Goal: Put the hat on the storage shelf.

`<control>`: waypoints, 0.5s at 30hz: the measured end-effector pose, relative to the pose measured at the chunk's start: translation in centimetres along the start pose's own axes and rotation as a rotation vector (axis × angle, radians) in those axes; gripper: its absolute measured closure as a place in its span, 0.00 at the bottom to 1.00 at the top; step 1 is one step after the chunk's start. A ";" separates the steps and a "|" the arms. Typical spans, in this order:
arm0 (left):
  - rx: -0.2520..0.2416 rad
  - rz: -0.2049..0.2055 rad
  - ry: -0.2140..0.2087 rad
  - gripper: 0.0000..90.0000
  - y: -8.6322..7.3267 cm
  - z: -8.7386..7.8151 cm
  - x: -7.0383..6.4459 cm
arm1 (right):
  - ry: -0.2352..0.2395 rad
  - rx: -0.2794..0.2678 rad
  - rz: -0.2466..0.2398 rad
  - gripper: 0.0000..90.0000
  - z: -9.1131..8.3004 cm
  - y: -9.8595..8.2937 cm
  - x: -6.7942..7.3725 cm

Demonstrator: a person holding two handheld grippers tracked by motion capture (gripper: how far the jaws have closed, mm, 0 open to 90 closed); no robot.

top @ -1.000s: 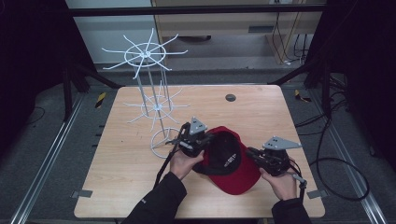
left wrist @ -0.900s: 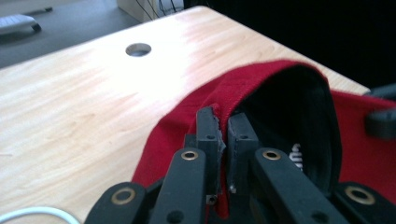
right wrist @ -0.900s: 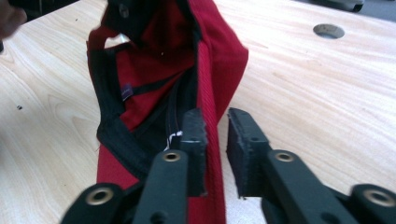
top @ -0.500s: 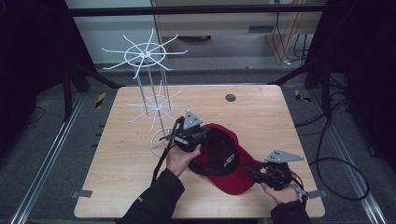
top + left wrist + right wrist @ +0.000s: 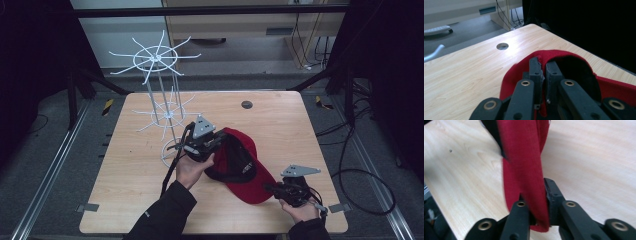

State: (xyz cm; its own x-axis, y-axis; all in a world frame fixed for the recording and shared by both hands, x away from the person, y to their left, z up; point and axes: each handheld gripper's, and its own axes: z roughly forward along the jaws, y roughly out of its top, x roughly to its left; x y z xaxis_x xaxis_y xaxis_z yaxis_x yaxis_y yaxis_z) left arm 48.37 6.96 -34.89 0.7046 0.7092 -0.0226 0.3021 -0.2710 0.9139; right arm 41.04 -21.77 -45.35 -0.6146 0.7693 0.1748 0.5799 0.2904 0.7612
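A red cap (image 5: 248,183) with a black lining lies open side up on the wooden table (image 5: 125,190), right of centre. My left gripper (image 5: 216,144) is shut on the cap's back rim, at its left side. In the left gripper view the jaws (image 5: 543,65) pinch the red rim (image 5: 520,68), with the dark inside to their right. My right gripper (image 5: 273,189) is near the front right corner, shut on the brim's tip. Seen from the right gripper (image 5: 535,191), the red brim (image 5: 524,157) runs up from between the jaws.
A white wire rack (image 5: 159,59) with two tiers of spokes stands at the table's back left, its ring base (image 5: 170,152) just left of my left hand. A round hole (image 5: 246,104) is in the tabletop at the back. Cables lie on the floor at the right.
My right gripper has drawn back toward the front right corner with the brim. My left gripper has shifted slightly toward the rack, so the cap lies stretched between them.
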 end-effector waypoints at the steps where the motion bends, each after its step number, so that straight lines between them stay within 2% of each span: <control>1: -0.004 0.002 -0.003 0.95 0.1 -0.1 -0.1 | -0.039 -0.004 -0.022 0.93 -0.2 0.1 0.0; 5: -0.010 0.021 -0.009 0.95 0.4 -0.4 -0.6 | -0.182 -0.027 -0.097 0.92 -0.9 0.7 -0.1; 9: 0.002 0.032 -0.013 0.95 0.0 -0.5 -0.8 | -0.291 -0.050 -0.161 0.91 -1.1 1.0 0.0; 12: 0.016 0.032 -0.019 0.95 -0.8 -0.6 -0.7 | -0.310 -0.054 -0.176 0.90 -0.9 0.9 0.0; 15: 0.033 0.023 -0.024 0.95 -1.8 -1.0 -0.4 | -0.283 -0.062 -0.162 0.89 -0.9 0.9 0.1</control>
State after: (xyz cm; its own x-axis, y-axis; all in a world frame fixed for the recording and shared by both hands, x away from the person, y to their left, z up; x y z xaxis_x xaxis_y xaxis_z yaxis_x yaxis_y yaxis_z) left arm 46.95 7.83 -36.12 0.7267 0.6868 -0.0114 0.3063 -0.3091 0.9004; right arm 41.01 -21.98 -44.06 -0.5181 0.8460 -0.1261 0.4477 0.3938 0.8028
